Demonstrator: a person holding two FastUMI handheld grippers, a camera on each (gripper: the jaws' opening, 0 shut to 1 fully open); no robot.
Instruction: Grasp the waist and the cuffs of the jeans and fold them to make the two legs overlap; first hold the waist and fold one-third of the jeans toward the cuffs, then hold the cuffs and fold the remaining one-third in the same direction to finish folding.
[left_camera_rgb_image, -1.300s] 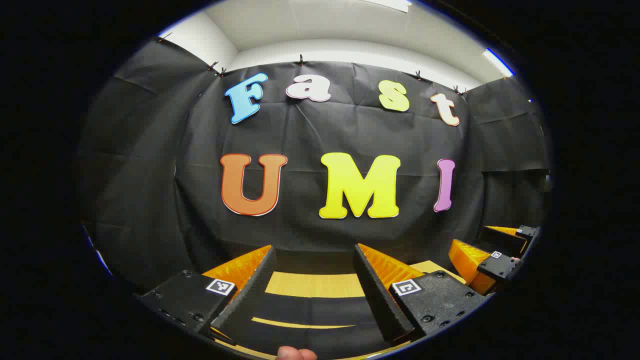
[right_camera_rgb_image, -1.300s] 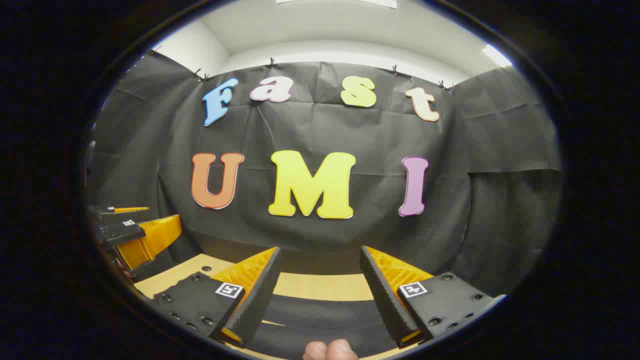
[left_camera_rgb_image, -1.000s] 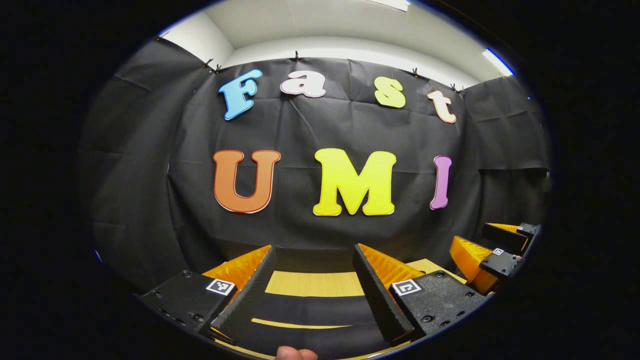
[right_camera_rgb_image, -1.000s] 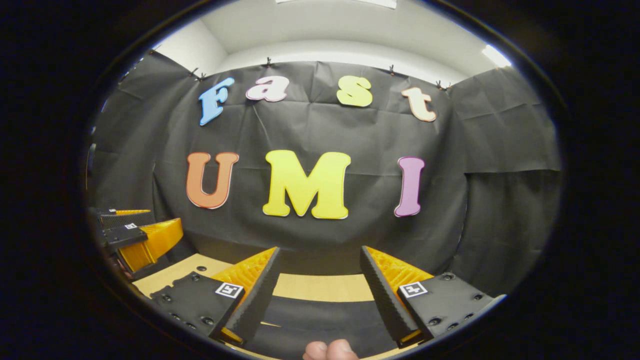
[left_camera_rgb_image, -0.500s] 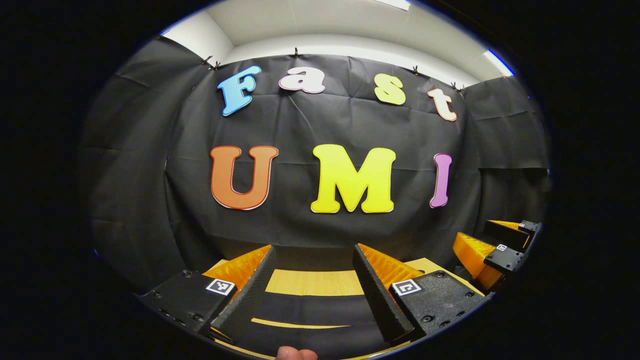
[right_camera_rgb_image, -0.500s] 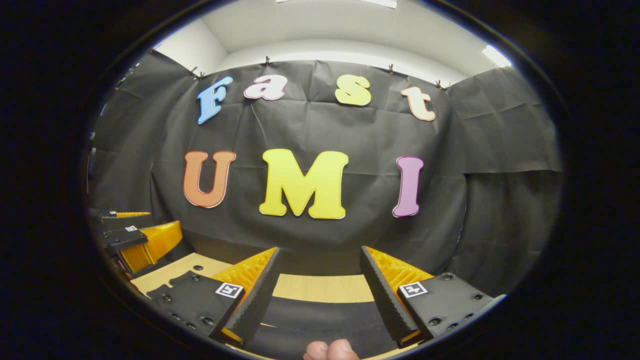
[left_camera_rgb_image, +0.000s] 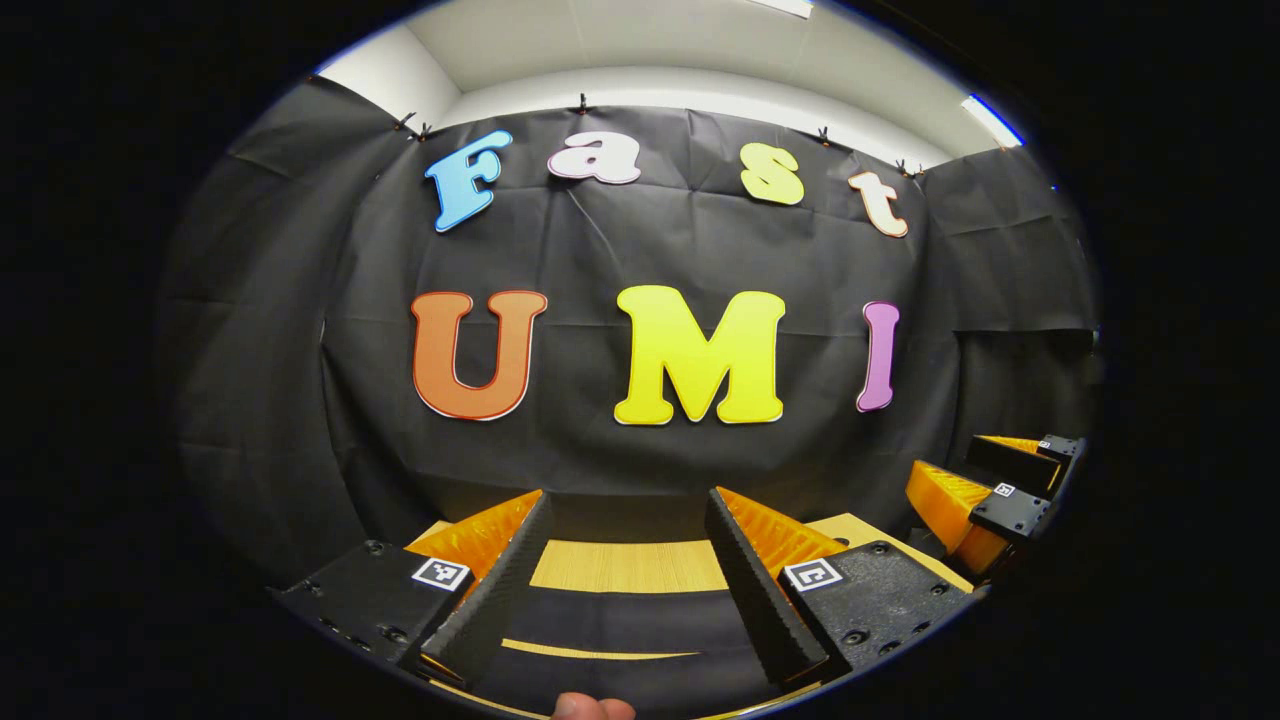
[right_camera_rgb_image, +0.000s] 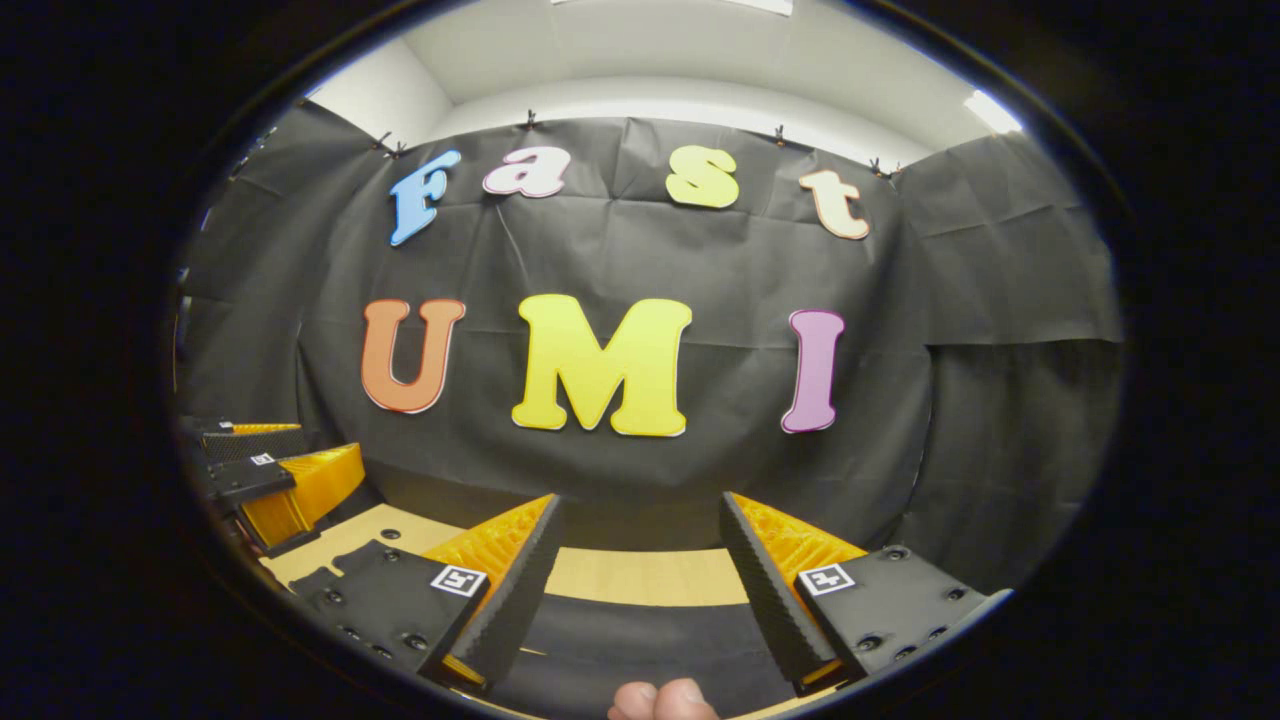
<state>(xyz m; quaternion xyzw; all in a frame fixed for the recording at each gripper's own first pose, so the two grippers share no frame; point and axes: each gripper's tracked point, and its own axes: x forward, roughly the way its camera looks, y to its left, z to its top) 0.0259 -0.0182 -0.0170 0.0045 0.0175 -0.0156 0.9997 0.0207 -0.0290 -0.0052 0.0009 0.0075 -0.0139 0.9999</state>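
My left gripper (left_camera_rgb_image: 628, 500) is open and level, pointing at the booth's back wall, with nothing between its fingers. Below it a dark cloth (left_camera_rgb_image: 620, 625), apparently the jeans, lies flat on the wooden table (left_camera_rgb_image: 625, 565). My right gripper (right_camera_rgb_image: 640, 500) is open too, also empty, above the same dark cloth (right_camera_rgb_image: 640, 640) and table (right_camera_rgb_image: 650, 575). Each gripper appears in the other's view: the right gripper (left_camera_rgb_image: 990, 490) at the far right, the left gripper (right_camera_rgb_image: 270, 470) at the far left. Waist and cuffs cannot be told apart.
The black cloth wall (left_camera_rgb_image: 650, 250) stands close behind the table's far edge and wraps round both sides. A person's fingertip (left_camera_rgb_image: 590, 708) shows at the bottom edge of the left gripper view, and fingertips (right_camera_rgb_image: 660, 700) in the right gripper view.
Both views have drifted a little, so the wall has slid slightly to the left. Both grippers stay open and empty over the cloth.
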